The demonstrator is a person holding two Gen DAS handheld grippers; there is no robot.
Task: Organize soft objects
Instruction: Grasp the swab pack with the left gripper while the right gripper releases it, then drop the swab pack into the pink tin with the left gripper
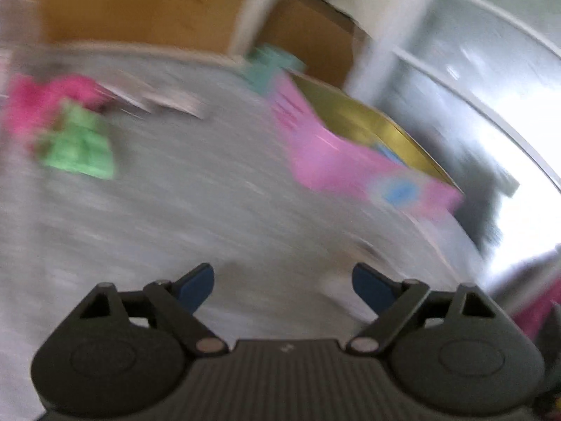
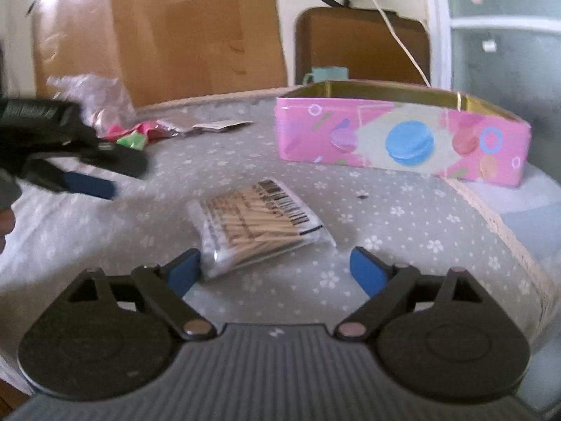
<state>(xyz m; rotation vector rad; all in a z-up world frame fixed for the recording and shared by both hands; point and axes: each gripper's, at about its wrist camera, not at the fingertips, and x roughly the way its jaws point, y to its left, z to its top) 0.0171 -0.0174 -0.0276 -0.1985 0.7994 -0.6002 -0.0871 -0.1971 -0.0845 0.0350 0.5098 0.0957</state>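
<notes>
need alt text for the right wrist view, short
The open right gripper hovers over a clear plastic packet of cotton swabs on a grey flowered tablecloth. A lidless pink tin with macaron pictures sits beyond; the left gripper enters from the left.

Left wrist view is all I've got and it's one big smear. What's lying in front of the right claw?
Observer: A clear packet of cotton swabs lies flat on the grey flowered cloth, just ahead of the right claw, whose jaws stand open and empty.
Operator: Is that packet touching the pink box?
Observer: No. The pink box stands apart from it, farther back and to the right, with bare cloth between them.
Operator: And where does my left claw sit from over there?
Observer: The left claw comes in at the left edge of the right wrist view, open and holding nothing, just in front of the pink and green bundle.
</notes>
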